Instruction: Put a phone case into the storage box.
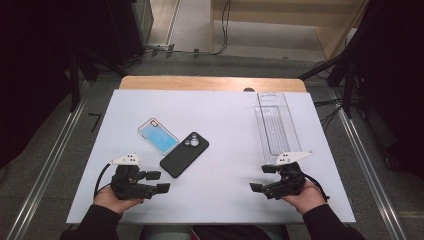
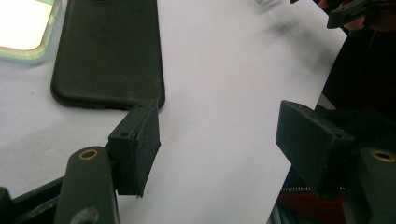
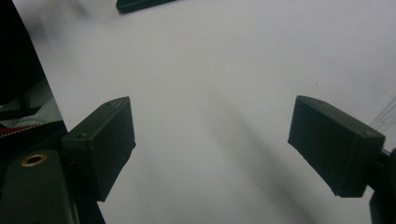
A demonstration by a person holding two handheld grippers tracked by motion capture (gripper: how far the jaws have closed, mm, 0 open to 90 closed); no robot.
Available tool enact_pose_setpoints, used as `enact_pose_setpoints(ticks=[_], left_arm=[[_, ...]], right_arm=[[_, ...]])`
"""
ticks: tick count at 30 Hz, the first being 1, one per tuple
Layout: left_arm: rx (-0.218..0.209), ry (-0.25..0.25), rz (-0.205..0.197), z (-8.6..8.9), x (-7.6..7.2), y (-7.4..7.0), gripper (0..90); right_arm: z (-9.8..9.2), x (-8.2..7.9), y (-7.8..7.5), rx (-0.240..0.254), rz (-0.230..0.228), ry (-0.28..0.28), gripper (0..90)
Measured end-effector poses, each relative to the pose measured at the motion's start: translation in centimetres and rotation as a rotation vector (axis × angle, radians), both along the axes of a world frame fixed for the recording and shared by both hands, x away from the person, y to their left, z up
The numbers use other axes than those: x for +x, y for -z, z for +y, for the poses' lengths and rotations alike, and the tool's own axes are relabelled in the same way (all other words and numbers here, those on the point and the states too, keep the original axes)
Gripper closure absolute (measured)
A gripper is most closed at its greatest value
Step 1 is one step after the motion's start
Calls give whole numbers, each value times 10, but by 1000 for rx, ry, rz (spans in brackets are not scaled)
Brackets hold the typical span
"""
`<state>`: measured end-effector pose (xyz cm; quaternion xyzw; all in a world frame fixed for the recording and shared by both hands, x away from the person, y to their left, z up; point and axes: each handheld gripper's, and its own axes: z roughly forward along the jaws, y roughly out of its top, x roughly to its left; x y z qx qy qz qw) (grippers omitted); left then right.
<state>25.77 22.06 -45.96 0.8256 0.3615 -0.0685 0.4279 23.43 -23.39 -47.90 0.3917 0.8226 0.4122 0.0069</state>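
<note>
A black phone (image 1: 184, 154) lies camera-side up near the middle of the white table (image 1: 225, 120), with a blue-backed phone case (image 1: 157, 135) just behind it to the left. My left gripper (image 1: 157, 182) rests near the front left edge, open and empty, pointing right. In the left gripper view the black phone (image 2: 109, 51) lies just beyond the left jaw, beside the glowing case (image 2: 25, 28). My right gripper (image 1: 263, 178) rests at the front right, open and empty, pointing left. Only bare table lies between its jaws (image 3: 212, 135).
A clear plastic tray (image 1: 276, 125) lies lengthwise at the back right, its near end just behind the right gripper. A wooden strip (image 1: 212, 83) borders the table's far edge. Metal rails and cables run along the floor on both sides.
</note>
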Motion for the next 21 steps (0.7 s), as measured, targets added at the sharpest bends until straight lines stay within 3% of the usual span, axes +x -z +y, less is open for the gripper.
enact_pose_setpoints(ticks=[14, 21], left_arm=[[-5, 7, -9, -2, 0, -1, 306], [3, 7, -22, -2, 0, -1, 306]], right_arm=[[5, 11, -9, 19, -15, -29, 129], [16, 15, -17, 2, -34, -47, 129]])
